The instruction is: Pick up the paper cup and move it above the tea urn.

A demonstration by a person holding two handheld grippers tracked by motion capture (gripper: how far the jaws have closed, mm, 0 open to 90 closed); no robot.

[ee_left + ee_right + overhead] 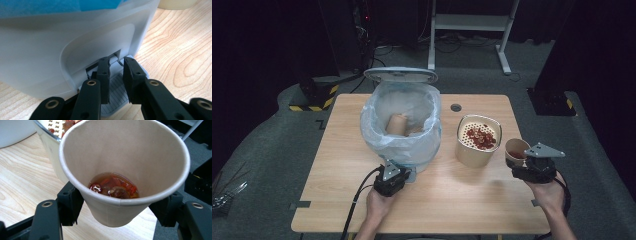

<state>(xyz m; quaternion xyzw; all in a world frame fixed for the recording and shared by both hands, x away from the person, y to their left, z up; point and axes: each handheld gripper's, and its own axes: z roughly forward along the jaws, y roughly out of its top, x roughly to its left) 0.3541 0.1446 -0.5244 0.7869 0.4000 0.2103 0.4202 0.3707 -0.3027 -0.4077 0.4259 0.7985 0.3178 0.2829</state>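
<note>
Step in hand, as it appears: draining a paper cup point(123, 170) of leftover liquid and red fruit pieces into the strainer tub point(478, 140), then binning the cup. You are holding the cup in the right gripper point(534, 167) at the counter's point(337, 200) right edge, just beside the tub; its fingers point(70, 205) are part-way closed, pressing the cup's wall from either side. The cup is tilting toward the camera, so be keeping it level until its rim is standing over the tub's perforated insert, then be tipping slowly so the solids are landing on the holes and the liquid is passing through. Be gripping gently, for the thin wall is likely to buckle.

Your left gripper point(391, 179) is resting at the foot of the pedal bin point(404, 125). Its fingers point(103, 75) are nearly together, with only a narrow gap between them and nothing clamped, bearing down on the ribbed pedal point(117, 87). Be holding that pressure steady so the lid point(401, 75) is staying up.

Materials: the cup is a tapering cone of matt tan paper with a rolled rim. The tub is cream, rounded-square, with a dotted white insert carrying red pieces. The bin is pale, smooth plastic, lined with a crinkled translucent blue bag point(382, 142); another tan cup point(396, 124) is lying inside. The counter is light wood with visible grain.
</note>
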